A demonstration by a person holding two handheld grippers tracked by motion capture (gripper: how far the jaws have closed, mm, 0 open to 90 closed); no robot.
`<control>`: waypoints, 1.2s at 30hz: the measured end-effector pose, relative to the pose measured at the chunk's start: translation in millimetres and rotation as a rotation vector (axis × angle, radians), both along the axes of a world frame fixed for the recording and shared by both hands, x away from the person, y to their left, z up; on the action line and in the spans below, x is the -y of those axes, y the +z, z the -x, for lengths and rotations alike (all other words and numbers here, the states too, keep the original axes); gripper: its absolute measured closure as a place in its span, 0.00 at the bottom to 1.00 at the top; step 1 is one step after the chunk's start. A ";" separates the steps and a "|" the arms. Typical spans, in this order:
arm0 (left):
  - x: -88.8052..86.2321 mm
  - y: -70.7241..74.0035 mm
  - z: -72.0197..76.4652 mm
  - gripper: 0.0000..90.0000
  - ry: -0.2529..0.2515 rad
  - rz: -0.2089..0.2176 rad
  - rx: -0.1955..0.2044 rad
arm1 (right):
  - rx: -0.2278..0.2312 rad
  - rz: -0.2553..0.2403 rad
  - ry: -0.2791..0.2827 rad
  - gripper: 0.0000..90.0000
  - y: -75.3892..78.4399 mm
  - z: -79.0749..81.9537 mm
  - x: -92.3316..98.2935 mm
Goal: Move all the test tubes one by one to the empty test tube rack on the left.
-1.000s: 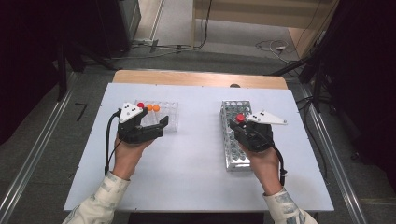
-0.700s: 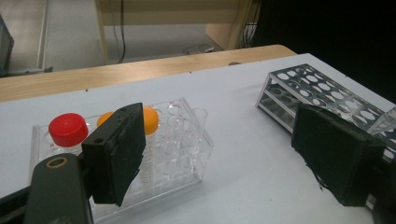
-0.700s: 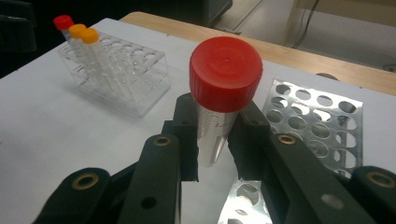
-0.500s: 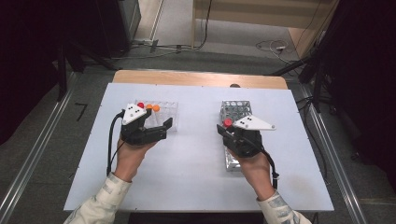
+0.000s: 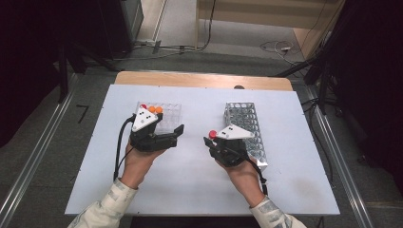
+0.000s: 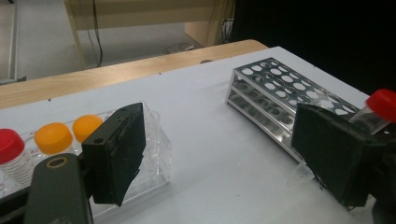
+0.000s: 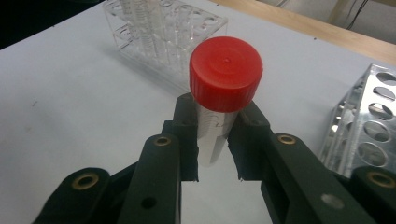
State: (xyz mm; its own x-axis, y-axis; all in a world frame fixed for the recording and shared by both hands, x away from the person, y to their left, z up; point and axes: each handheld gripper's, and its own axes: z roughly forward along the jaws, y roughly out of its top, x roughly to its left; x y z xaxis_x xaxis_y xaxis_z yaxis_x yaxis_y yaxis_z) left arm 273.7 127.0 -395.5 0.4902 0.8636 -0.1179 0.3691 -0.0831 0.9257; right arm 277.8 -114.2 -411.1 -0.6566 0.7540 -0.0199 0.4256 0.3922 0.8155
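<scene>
The right gripper (image 7: 217, 140) has its two matte black jaws closed on a clear plastic tube with a ribbed red screw cap (image 7: 226, 74), clamping the tube's transparent body just under the cap. From above, the tube (image 5: 212, 134) sits at the gripper's tip (image 5: 209, 140), over the white tabletop (image 5: 190, 190) just left of the shiny perforated metal tube rack (image 5: 249, 124). In the left gripper view the tube's pointed clear end (image 6: 301, 173) hangs just above the table in front of that rack (image 6: 280, 88).

The left gripper (image 5: 177, 135) holds nothing; its foam-faced jaws stand wide apart. It rests well to the left of the metal rack, beside a clear acrylic rack (image 5: 166, 116) holding one red-capped tube (image 6: 11, 149) and two orange-capped tubes (image 6: 53, 136).
</scene>
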 end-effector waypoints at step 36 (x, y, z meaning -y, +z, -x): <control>37.8 -11.4 10.7 0.77 -0.301 -0.042 -0.050 | -0.007 0.014 0.086 0.79 -16.2 6.1 -34.7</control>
State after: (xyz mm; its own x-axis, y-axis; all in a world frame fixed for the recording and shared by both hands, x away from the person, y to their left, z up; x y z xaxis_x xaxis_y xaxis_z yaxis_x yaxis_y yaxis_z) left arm 263.0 89.1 -406.9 0.7190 0.6854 -0.1154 0.3668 -0.2332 0.9006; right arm 271.7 -79.4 -427.3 -0.7194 0.6941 -0.0252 0.3950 0.4387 0.8072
